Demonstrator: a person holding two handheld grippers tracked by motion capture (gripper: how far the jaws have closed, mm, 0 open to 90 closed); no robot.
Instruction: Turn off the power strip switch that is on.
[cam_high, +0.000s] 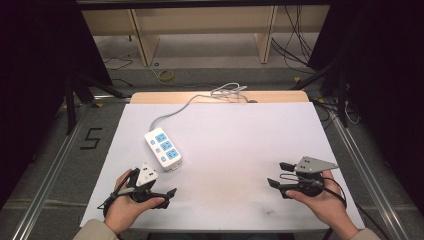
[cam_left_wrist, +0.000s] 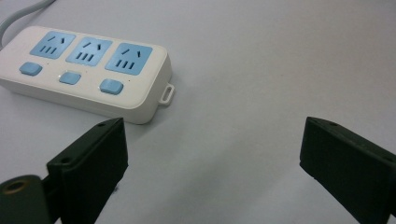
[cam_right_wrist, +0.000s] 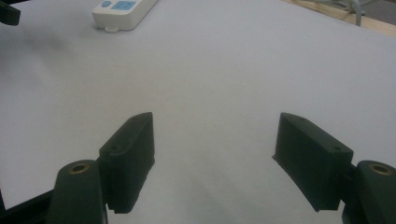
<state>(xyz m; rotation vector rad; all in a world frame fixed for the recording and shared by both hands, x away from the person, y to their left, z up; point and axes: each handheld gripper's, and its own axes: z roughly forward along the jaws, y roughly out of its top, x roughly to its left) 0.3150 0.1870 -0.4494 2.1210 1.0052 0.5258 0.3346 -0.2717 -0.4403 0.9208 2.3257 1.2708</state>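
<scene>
While both grippers rest low at the near edge of the bench (cam_high: 300, 125), nothing has been picked up, so this reads as the very start: the approach to the power strip (cam_high: 163, 148) is the step in hand. The left gripper (cam_high: 167, 196) sits just in front of the strip, its fingers (cam_left_wrist: 88, 163) spread wide with only bare sheet between them. The right gripper (cam_high: 280, 175) lies well apart on the other side, its fingers (cam_right_wrist: 128, 154) equally wide and holding nothing.

The strip lies flat on the left half of the bench, angled, with its grey cord (cam_high: 172, 114) running off toward the far edge, where it ends in a loose coil. It is a smooth white plastic bar with rounded corners, three pale blue sockets in a row, a blue button beside each, and a small hanging tab at the near end.

Judging from this, the next move calls for the left gripper to travel forward and straddle the body across its narrow width; the glossy shell may slip, so a square, centred grip matters.
</scene>
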